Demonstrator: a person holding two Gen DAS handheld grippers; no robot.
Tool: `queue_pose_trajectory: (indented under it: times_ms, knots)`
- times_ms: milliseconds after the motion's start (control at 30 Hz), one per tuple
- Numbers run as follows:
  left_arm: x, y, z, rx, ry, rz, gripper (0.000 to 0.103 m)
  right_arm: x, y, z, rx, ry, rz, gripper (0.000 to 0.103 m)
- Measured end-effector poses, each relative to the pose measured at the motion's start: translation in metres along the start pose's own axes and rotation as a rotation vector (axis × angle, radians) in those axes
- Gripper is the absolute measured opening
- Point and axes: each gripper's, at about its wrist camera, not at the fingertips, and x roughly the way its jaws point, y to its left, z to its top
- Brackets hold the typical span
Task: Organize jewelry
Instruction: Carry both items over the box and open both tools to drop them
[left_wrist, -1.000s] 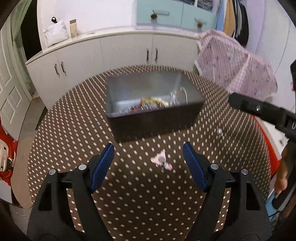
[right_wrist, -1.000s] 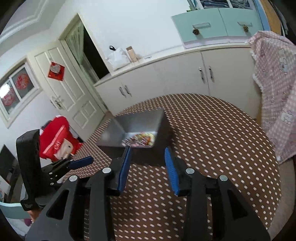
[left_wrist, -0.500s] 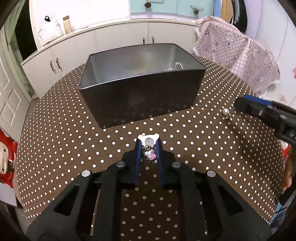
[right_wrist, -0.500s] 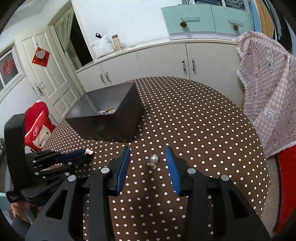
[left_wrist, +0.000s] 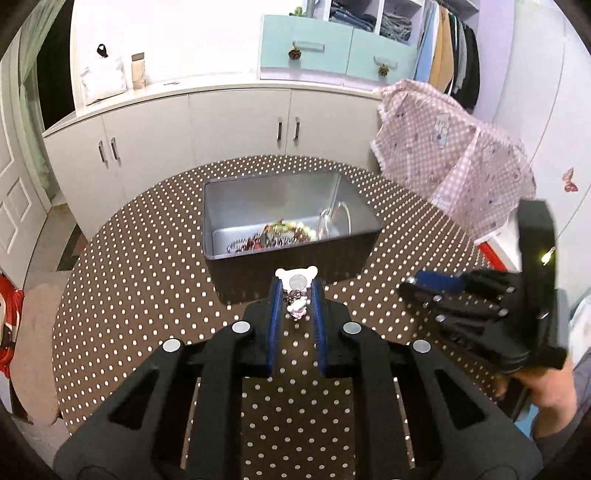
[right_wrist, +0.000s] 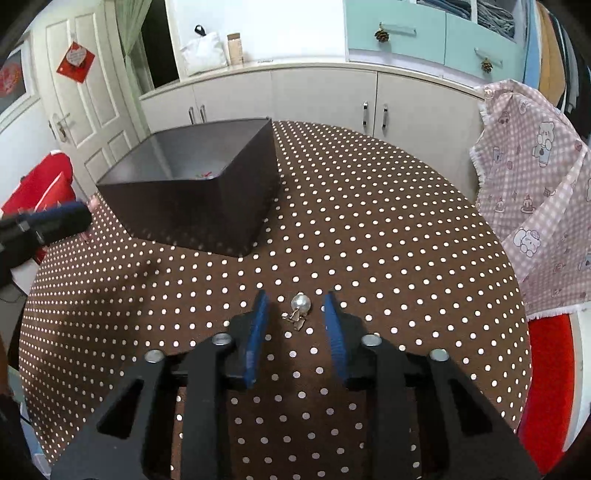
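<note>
My left gripper (left_wrist: 295, 291) is shut on a white bear-shaped charm (left_wrist: 296, 280) with pink beads and holds it above the table, just in front of the dark jewelry box (left_wrist: 291, 254). The box holds beaded jewelry (left_wrist: 284, 234) and a clear ring. My right gripper (right_wrist: 295, 314) is open, low over the table, with a pearl earring (right_wrist: 300, 303) lying between its fingertips. The box also shows in the right wrist view (right_wrist: 207, 199), left of centre, with the left gripper (right_wrist: 55, 219) beside it.
A round table with a brown polka-dot cloth (right_wrist: 369, 229) bears everything. A pink checked cloth (right_wrist: 535, 192) hangs at the right. White cabinets (left_wrist: 240, 122) stand behind. A red bag (right_wrist: 37, 188) sits at the left by the door.
My left gripper closed on the bear charm and lifted it off the table toward the box. My right gripper came down around the pearl earring, jaws staying open.
</note>
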Motion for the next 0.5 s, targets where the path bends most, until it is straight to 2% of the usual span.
queue_pose_trajectory:
  times_ms: [67, 200, 333, 500]
  knots:
    - [-0.001, 0.002, 0.003, -0.003, -0.007, 0.008, 0.016, 0.001, 0.003, 0.0, -0.024, 0.005, -0.018, 0.01]
    - [-0.003, 0.002, 0.007, -0.01, -0.02, 0.006, 0.016, 0.0, 0.007, -0.002, -0.045, 0.005, -0.03, 0.009]
    - [-0.01, 0.011, 0.015, -0.022, -0.039, -0.006, 0.016, -0.024, -0.003, 0.006, 0.028, -0.069, 0.053, 0.009]
    - [-0.002, 0.028, 0.038, -0.059, -0.018, -0.021, 0.016, -0.056, -0.001, 0.041, 0.076, -0.178, 0.166, 0.009]
